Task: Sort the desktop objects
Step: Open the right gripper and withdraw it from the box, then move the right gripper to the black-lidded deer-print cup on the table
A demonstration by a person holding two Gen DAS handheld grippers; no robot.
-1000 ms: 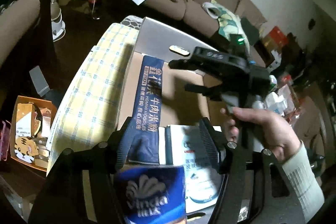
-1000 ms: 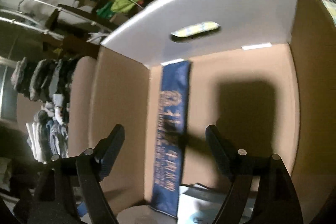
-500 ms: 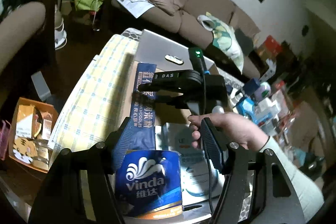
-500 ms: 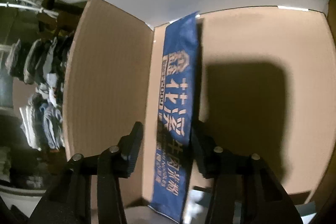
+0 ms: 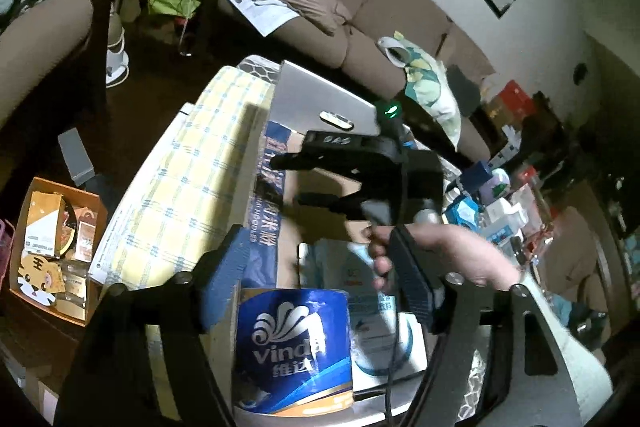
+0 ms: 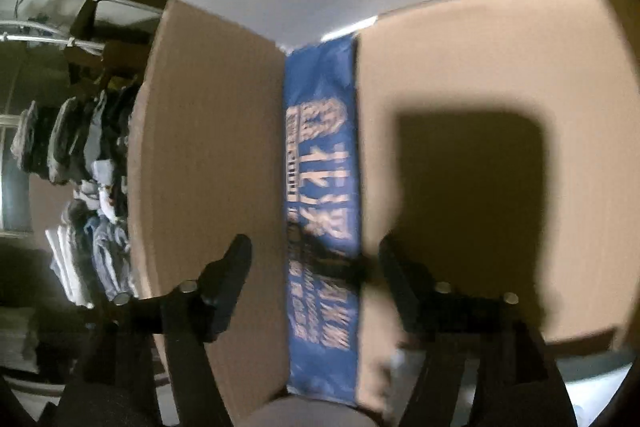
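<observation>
A long blue noodle packet (image 6: 322,195) lies in the cardboard box (image 6: 460,75) along its left wall; it also shows in the left wrist view (image 5: 269,203). My right gripper (image 6: 316,259) hangs open over the packet's lower part, one finger on each side, empty; it also shows in the left wrist view (image 5: 296,179). My left gripper (image 5: 316,267) is open above a blue Vinda tissue roll (image 5: 294,343), which stands upright at the box's near edge, not gripped. A white and blue packet (image 5: 376,307) lies beside the roll.
A yellow checked cloth (image 5: 184,195) covers the table left of the box. A grey flap with a small oval label (image 5: 337,119) stands at the box's far end. Bottles and small boxes (image 5: 496,203) crowd the right side. An orange box of cards (image 5: 52,251) sits on the floor.
My right gripper has opened wider again after narrowing over the blue packet and has pulled back slightly. The left gripper has risen, and the tissue roll now shows fully below it.
</observation>
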